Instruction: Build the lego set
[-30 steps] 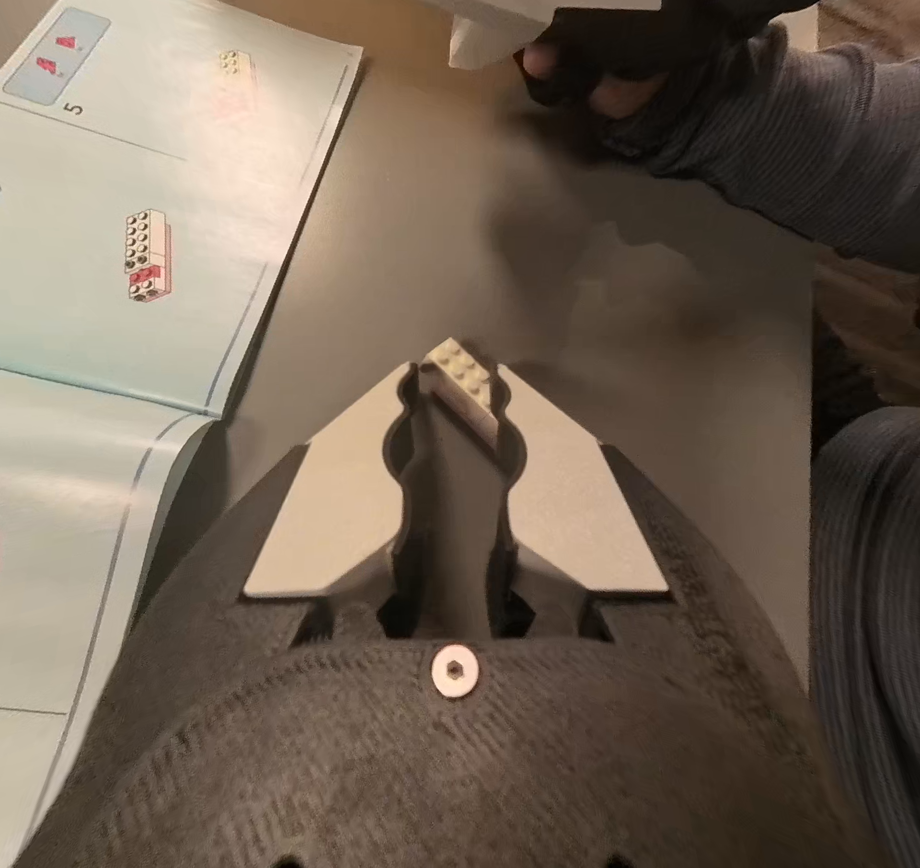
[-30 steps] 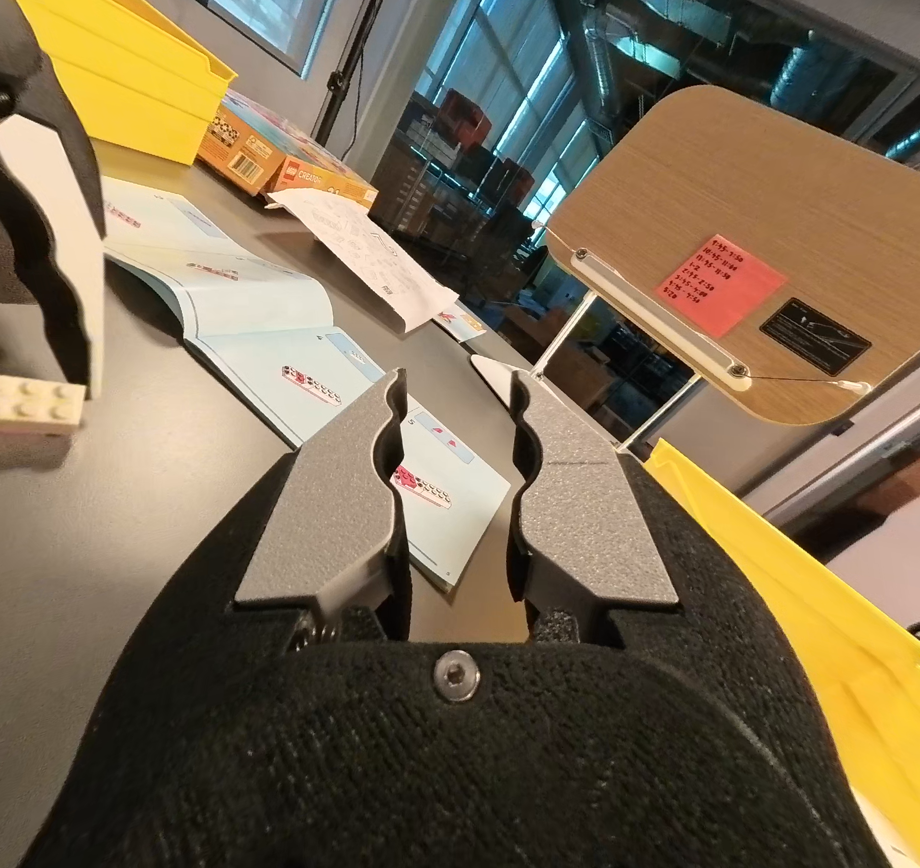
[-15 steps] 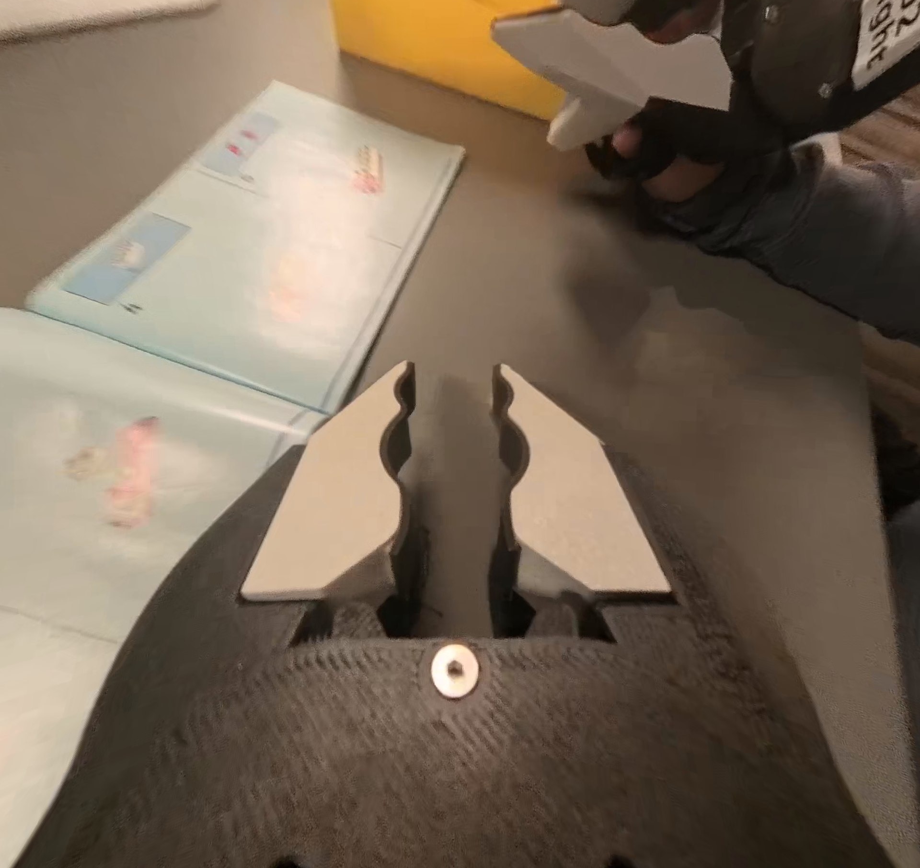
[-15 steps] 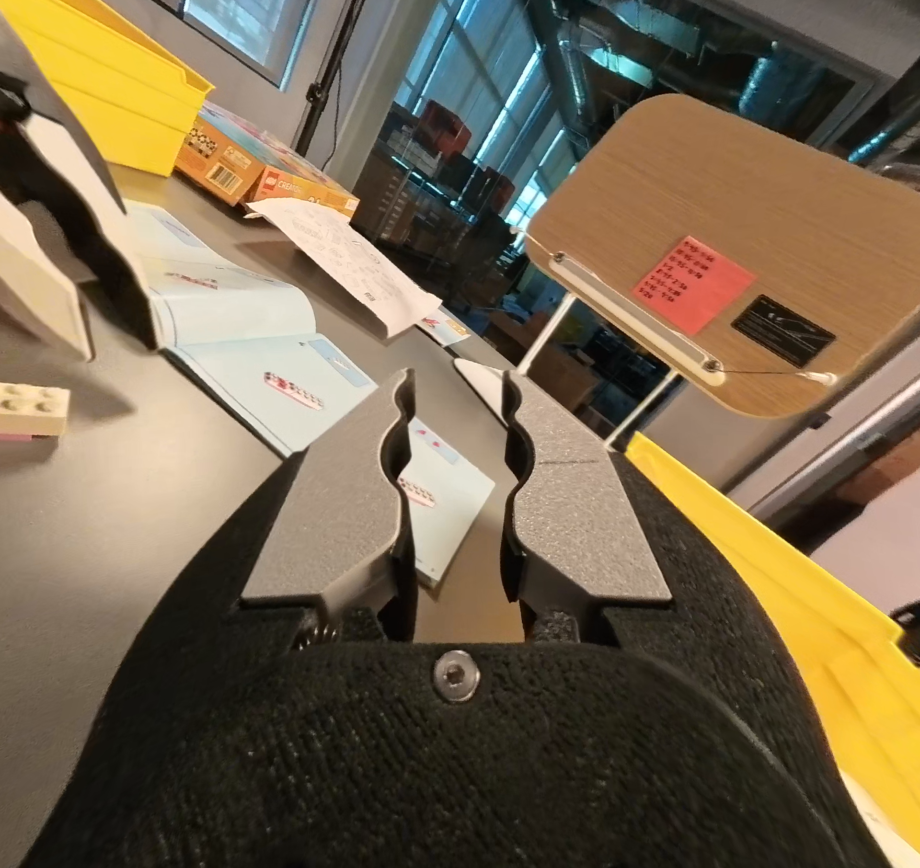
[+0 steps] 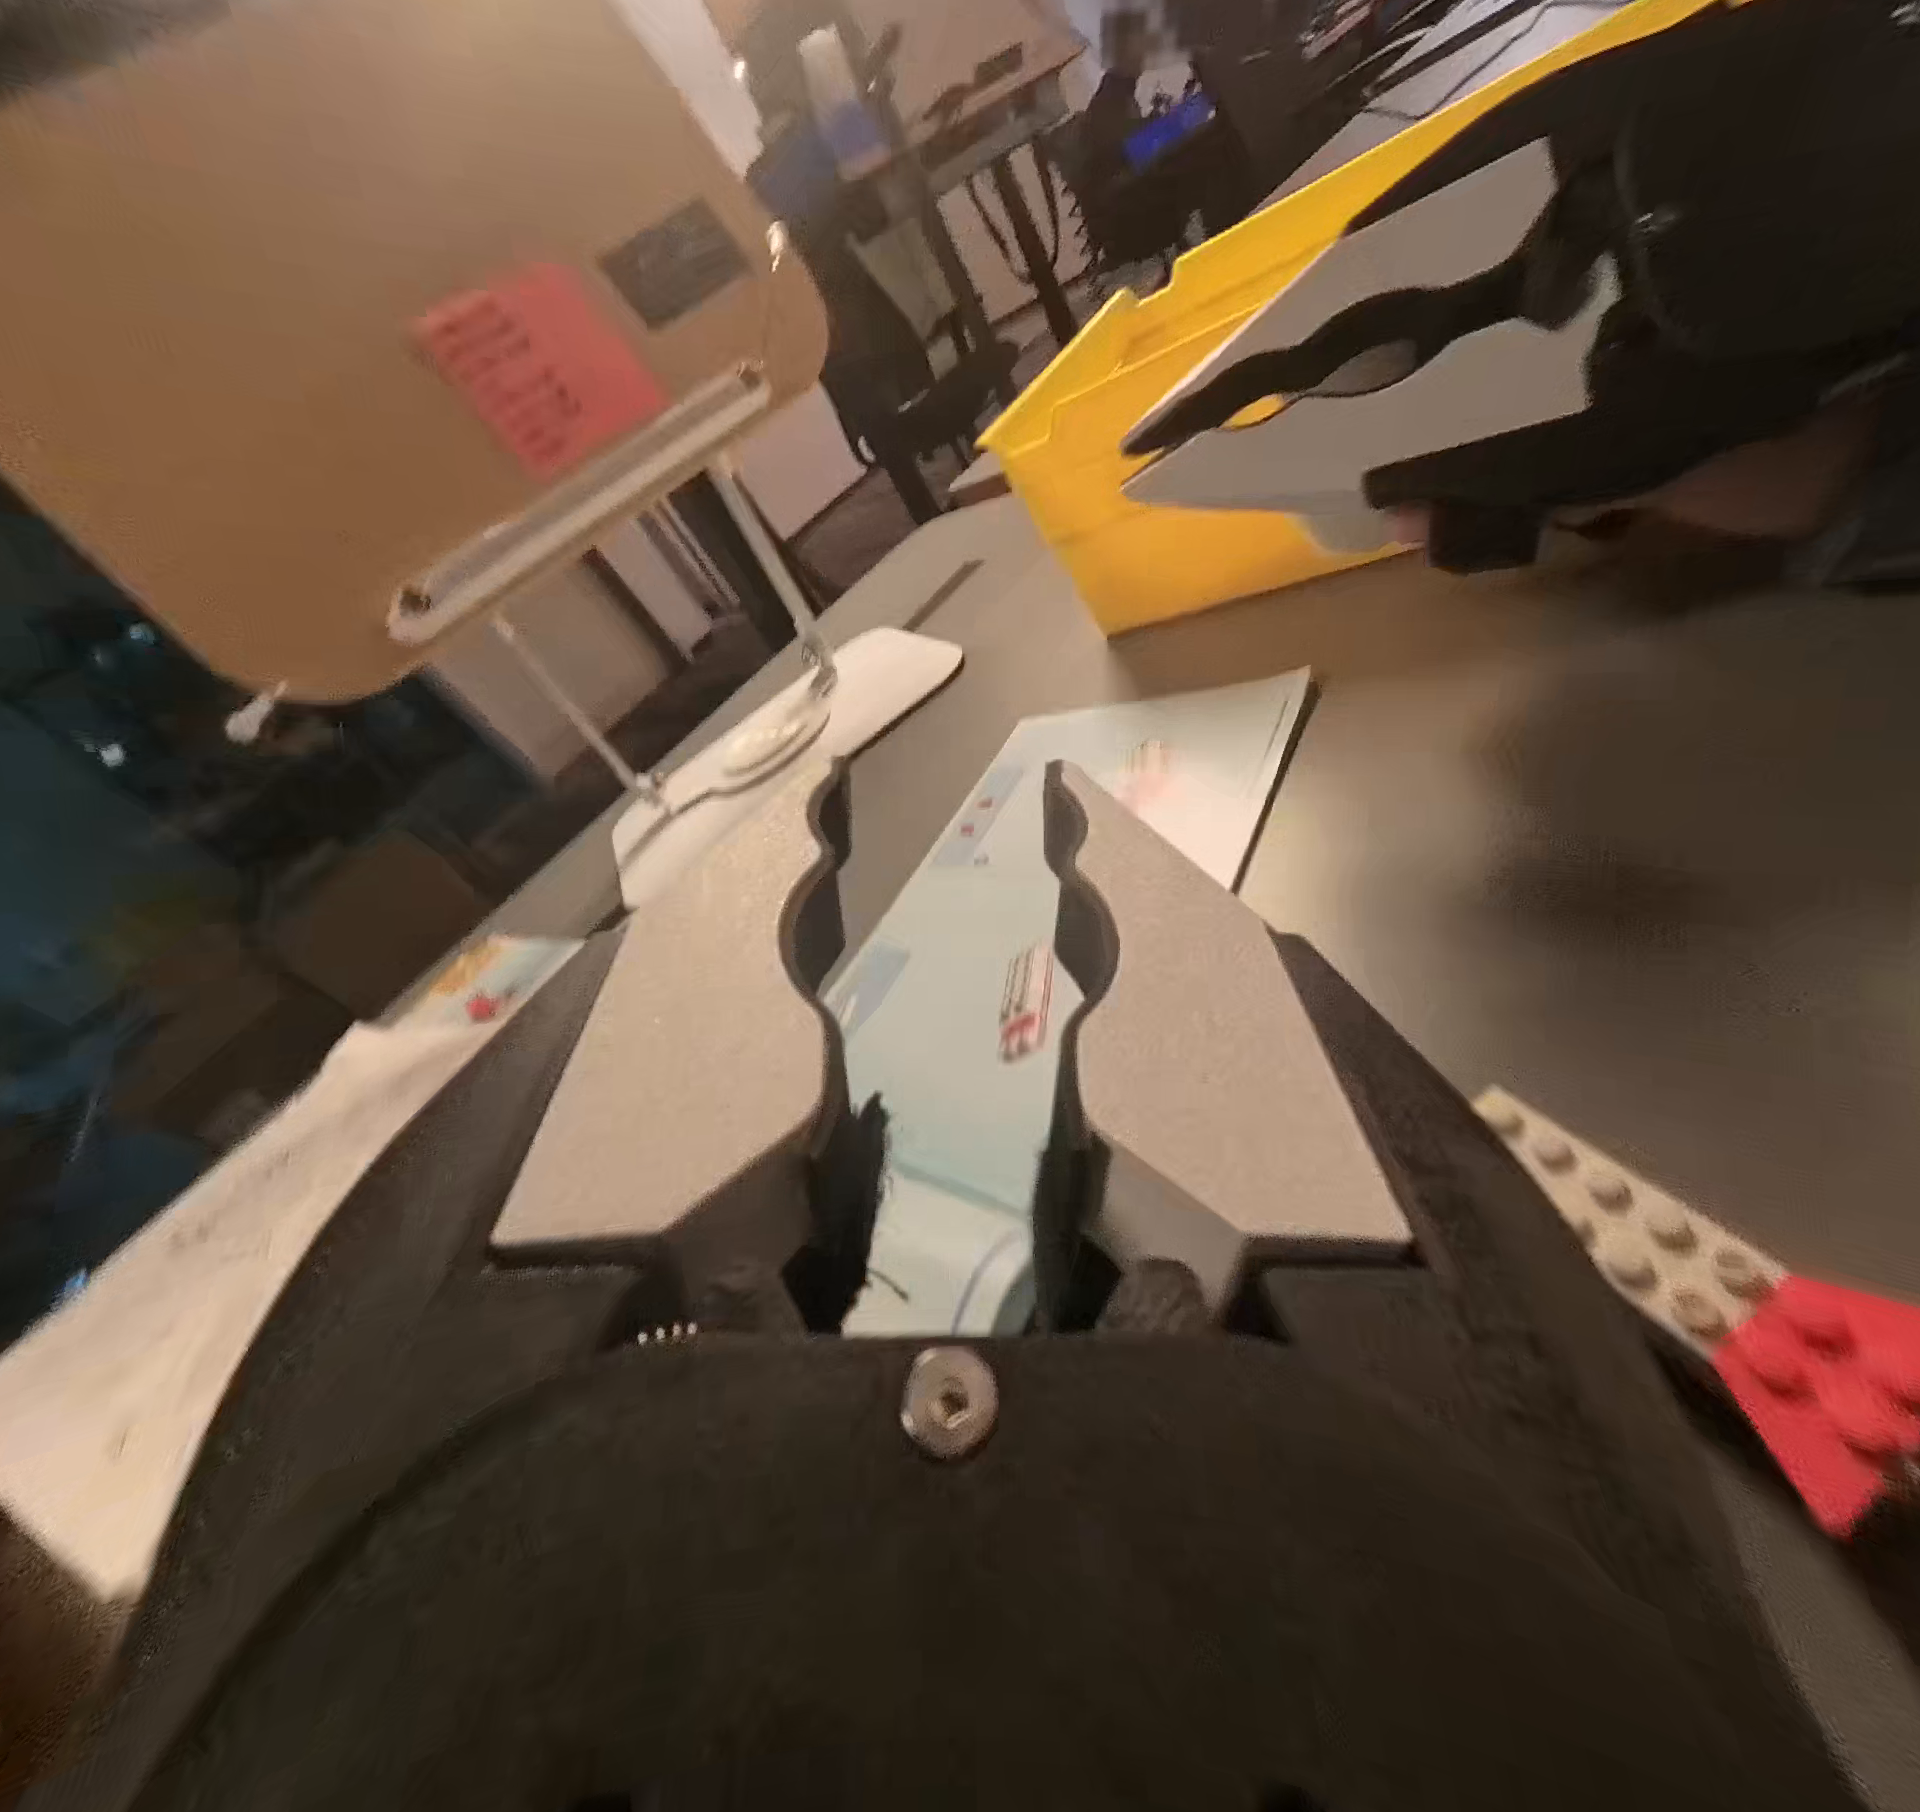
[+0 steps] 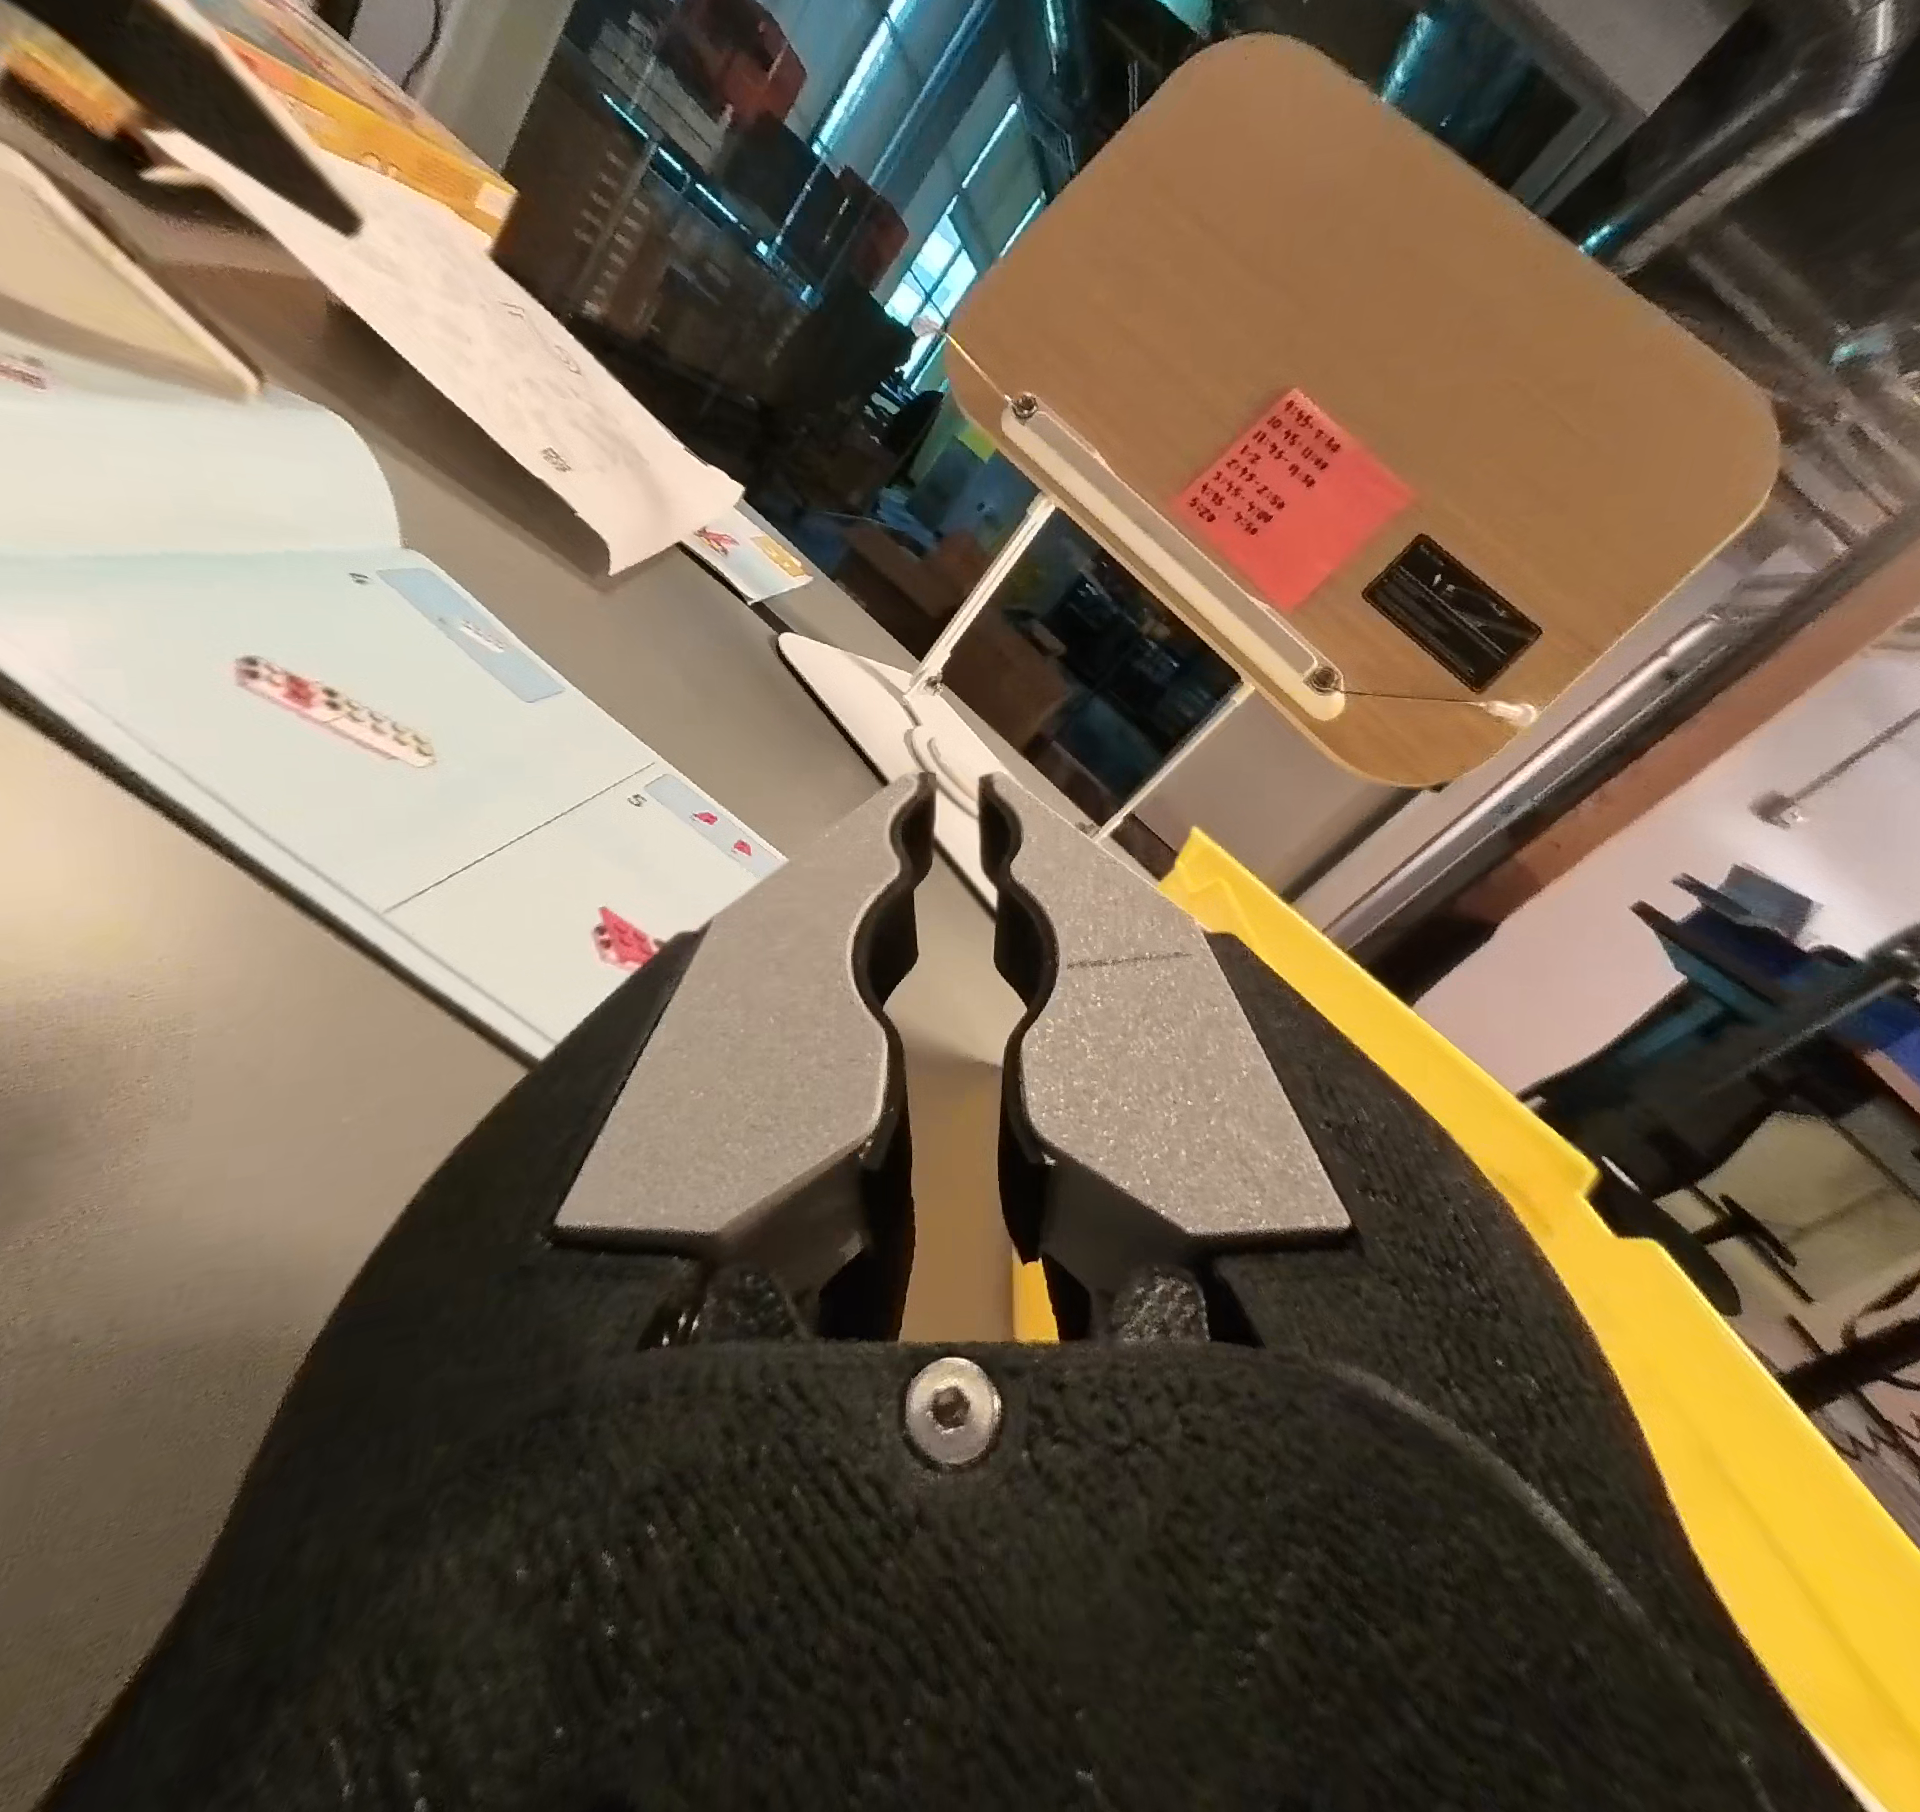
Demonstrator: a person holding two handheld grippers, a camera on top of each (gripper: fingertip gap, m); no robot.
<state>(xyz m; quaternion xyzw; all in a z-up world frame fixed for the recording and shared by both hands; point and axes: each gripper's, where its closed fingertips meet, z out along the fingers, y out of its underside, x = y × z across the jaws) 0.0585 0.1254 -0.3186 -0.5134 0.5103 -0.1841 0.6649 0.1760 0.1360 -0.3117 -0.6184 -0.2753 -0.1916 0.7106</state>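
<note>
1. Grey table (image 6: 156, 1191) in a big workshop-type room, with a wooden board on a thin stand (image 6: 1351, 391) at the far end and an open pale-blue instruction booklet (image 6: 312, 723) lying flat
2. Only the left wrist view catches the brick assembly (image 5: 1704, 1305), a tan plate joined to a red piece, on the table just right of the left hand-held gripper (image 5: 945, 786)
3. Only the right wrist view shows the orange box (image 6: 416, 152) and loose white sheet (image 6: 499, 360) at the back
4. Left hand-held gripper: jaws moderately apart, nothing between them, hanging over the booklet
5. Right hand-held gripper (image 6: 956, 796): just a narrow slit between the tips, nothing gripped, yellow bin (image 6: 1558, 1243) right beside it
</note>
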